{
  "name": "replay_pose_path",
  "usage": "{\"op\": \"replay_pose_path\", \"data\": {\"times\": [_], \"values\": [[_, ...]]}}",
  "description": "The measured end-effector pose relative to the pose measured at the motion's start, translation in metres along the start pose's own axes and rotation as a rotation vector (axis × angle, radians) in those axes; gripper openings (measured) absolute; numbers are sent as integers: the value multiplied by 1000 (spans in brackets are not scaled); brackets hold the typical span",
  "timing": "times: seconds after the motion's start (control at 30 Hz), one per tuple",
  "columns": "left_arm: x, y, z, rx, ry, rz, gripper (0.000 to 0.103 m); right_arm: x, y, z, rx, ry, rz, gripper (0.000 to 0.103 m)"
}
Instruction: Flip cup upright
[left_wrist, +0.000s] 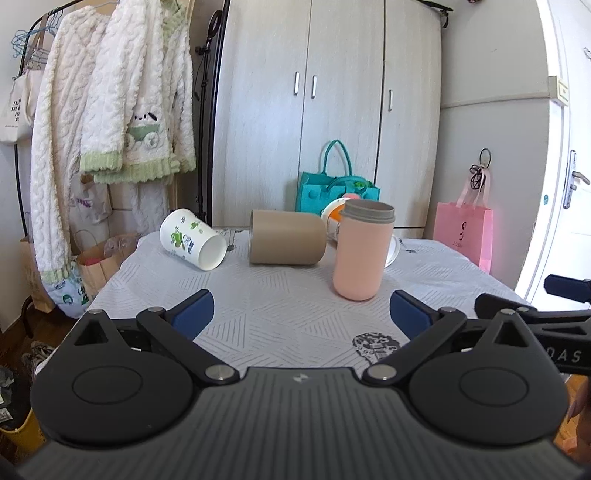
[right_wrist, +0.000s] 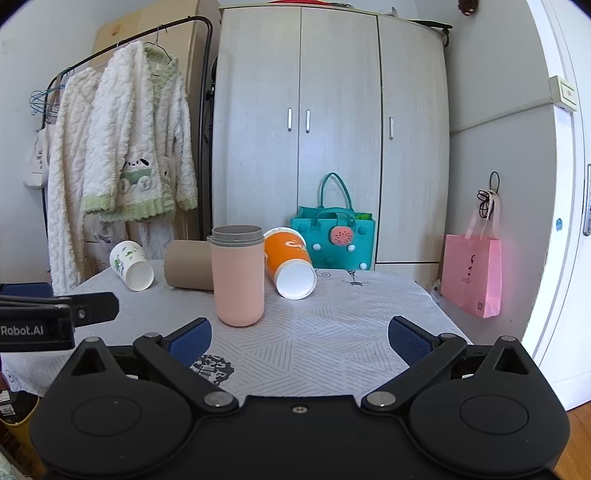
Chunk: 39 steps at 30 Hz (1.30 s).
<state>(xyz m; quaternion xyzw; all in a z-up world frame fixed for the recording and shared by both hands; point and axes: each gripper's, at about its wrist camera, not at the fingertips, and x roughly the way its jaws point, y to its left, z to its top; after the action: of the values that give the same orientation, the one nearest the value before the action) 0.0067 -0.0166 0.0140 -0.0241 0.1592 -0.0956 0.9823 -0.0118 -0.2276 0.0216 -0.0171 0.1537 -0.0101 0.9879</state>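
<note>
Patterned tablecloth (right_wrist: 332, 332), pink cup (right_wrist: 238, 275) upright, orange cup (right_wrist: 290, 262) lying, both hand-held grippers (left_wrist: 301, 314) (right_wrist: 299, 338) spread apart

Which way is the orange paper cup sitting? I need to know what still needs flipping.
Tipped on its side: the orange paper cup lies on the patterned tablecloth, its white open mouth facing the camera.

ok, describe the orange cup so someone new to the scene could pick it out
Start at the table in front of the wardrobe. Behind and right of the upright pink cup, near the teal bag, the orange cup lies tipped, white inside facing the camera. It is the only orange one.
</note>
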Motion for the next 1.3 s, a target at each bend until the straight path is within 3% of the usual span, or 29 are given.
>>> {"op": "replay_pose_path", "data": {"times": [0.4, 1.3], "values": [[12, 5, -3, -23, 61, 34, 103, 8, -7, -5, 28, 21, -49, 103], [9, 6, -10, 7, 44, 114, 103, 10, -7, -7, 31, 28, -86, 103]]}}
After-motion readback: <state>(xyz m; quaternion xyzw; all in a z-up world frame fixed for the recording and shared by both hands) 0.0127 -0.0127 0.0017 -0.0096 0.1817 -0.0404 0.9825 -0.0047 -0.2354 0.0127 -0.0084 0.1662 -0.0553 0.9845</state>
